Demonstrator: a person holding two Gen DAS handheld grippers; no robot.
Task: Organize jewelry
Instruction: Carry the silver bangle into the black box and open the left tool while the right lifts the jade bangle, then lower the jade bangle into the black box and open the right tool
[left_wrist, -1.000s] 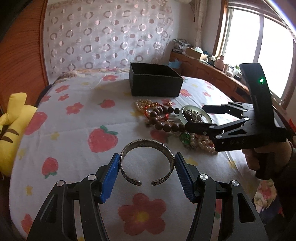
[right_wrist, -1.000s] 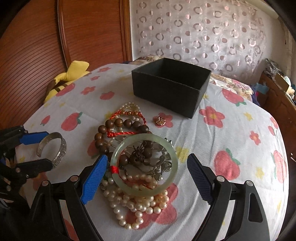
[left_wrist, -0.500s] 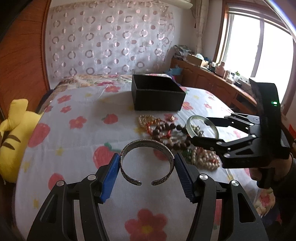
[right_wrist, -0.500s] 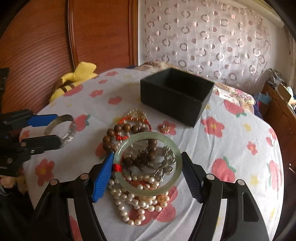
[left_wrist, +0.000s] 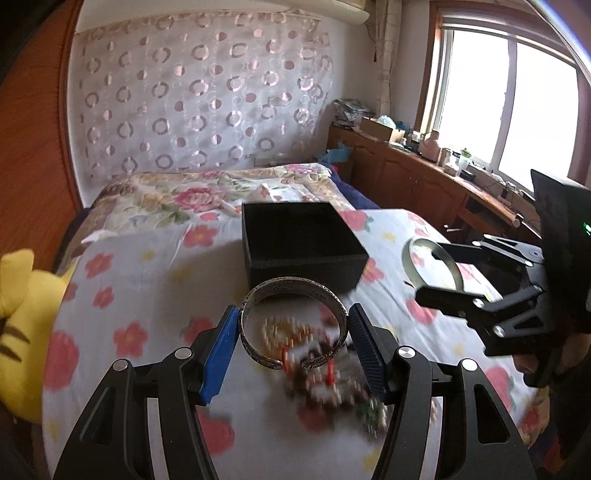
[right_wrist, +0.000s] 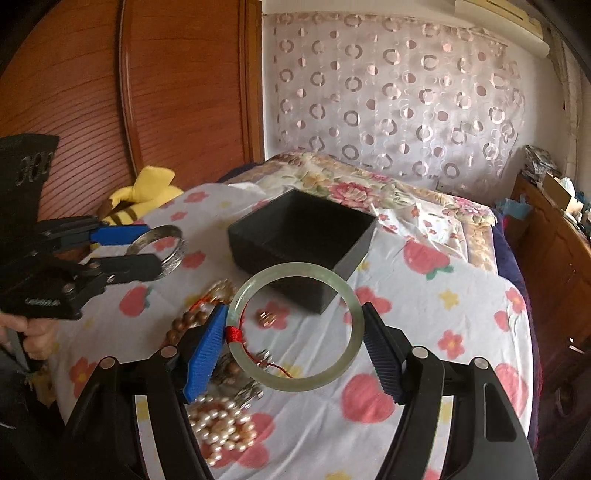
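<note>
My left gripper (left_wrist: 293, 341) is shut on a silver cuff bracelet (left_wrist: 332, 299) and holds it in the air in front of the open black box (left_wrist: 301, 245). My right gripper (right_wrist: 295, 336) is shut on a pale green jade bangle (right_wrist: 347, 362) with a red thread, lifted above the pile of pearls and wooden beads (right_wrist: 218, 417). The jade bangle also shows in the left wrist view (left_wrist: 452, 267), to the right of the box. The cuff also shows in the right wrist view (right_wrist: 177, 251), to the left of the box (right_wrist: 301, 247).
A small gold ornament (right_wrist: 266, 316) lies on the flowered sheet (right_wrist: 436, 332) by the box. A yellow plush toy (left_wrist: 18, 325) sits at the bed's left edge. A wooden headboard (right_wrist: 166, 92) and a cabinet under the window (left_wrist: 424, 177) border the bed.
Both grippers have risen off the bed and moved towards the black box. The right gripper closed on the jade bangle and lifted it from the pile. The left still holds the cuff.
</note>
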